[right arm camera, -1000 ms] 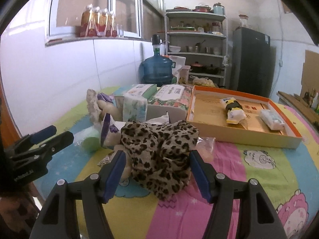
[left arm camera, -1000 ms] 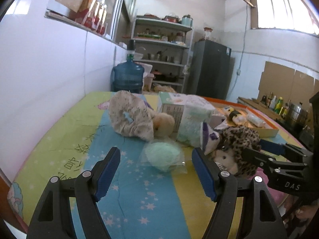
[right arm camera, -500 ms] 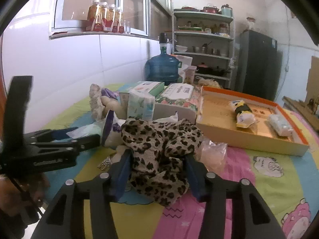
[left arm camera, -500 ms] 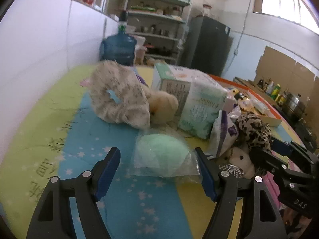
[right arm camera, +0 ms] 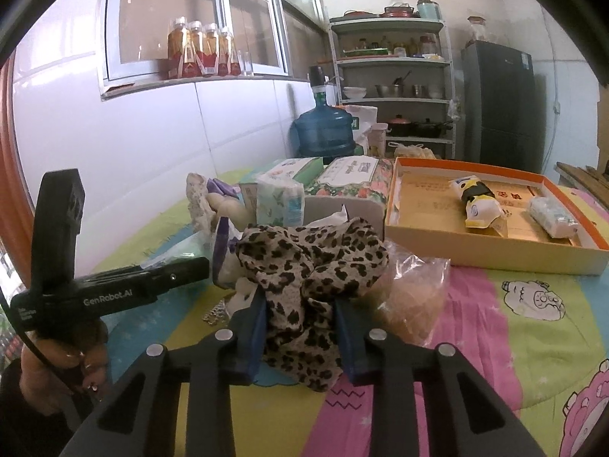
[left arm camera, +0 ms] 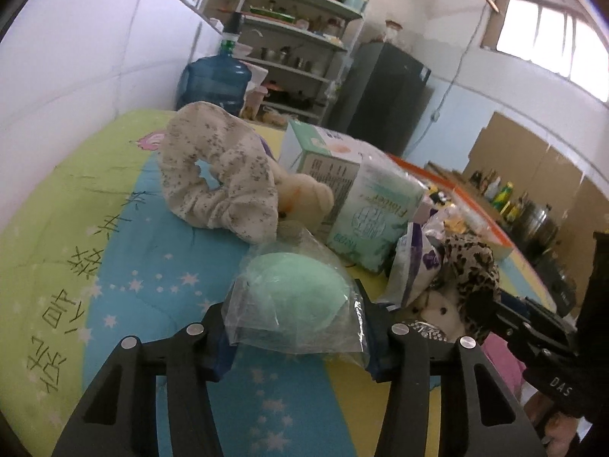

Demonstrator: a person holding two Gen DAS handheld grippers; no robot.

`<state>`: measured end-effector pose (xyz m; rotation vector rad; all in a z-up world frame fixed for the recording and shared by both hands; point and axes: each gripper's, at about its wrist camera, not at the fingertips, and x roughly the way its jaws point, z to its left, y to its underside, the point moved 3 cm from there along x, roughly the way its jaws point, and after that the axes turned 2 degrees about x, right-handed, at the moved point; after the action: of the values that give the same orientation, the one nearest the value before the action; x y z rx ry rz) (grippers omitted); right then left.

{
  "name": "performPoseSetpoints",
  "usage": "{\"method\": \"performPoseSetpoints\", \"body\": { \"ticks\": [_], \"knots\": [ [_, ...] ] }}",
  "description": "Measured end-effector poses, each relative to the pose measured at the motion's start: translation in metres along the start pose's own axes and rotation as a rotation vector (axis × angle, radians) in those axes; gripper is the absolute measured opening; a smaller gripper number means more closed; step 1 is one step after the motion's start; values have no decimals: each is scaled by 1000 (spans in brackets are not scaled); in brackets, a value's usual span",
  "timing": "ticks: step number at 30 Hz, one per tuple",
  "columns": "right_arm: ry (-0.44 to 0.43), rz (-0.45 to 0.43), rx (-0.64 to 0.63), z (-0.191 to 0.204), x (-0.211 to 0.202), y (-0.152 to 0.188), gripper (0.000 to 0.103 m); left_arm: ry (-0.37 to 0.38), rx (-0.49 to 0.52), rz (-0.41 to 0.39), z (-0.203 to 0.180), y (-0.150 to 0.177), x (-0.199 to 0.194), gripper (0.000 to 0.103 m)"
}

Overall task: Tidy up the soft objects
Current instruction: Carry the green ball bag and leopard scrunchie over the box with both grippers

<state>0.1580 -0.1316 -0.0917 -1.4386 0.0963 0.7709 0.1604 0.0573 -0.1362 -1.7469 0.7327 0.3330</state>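
— What do the two claws hold?
— The left gripper [left arm camera: 297, 337] is clamped on the bagged green sponge [left arm camera: 293, 297], low over the star-print cloth [left arm camera: 152, 289]. The right gripper [right arm camera: 300, 327] squeezes the leopard scrunchie [right arm camera: 312, 262] near the orange tray [right arm camera: 495, 255].
— Anything hidden?
— The left pads are behind the plastic; a small plush under the scrunchie is hard to make out.

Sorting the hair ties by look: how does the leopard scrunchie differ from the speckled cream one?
The leopard scrunchie is tan with black spots; the cream scrunchie is pale with fine grey specks. The leopard scrunchie is crumpled and pinched in the right gripper; the cream scrunchie lies free, leaning on a plush toy, its hole showing. Both are gathered fabric rings on the quilt.
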Motion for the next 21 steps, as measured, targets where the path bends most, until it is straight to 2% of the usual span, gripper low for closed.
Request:
{"method": "performPoseSetpoints", "body": {
  "ticks": [12, 21],
  "knots": [
    [-42, -55, -31, 21, -26, -7, 32, -4, 9, -79, -10, 10, -40, 53],
    [-34, -97, -29, 17, -53, -11, 32, 58, 90, -110, -54, 1, -66, 53]
  ]
}}
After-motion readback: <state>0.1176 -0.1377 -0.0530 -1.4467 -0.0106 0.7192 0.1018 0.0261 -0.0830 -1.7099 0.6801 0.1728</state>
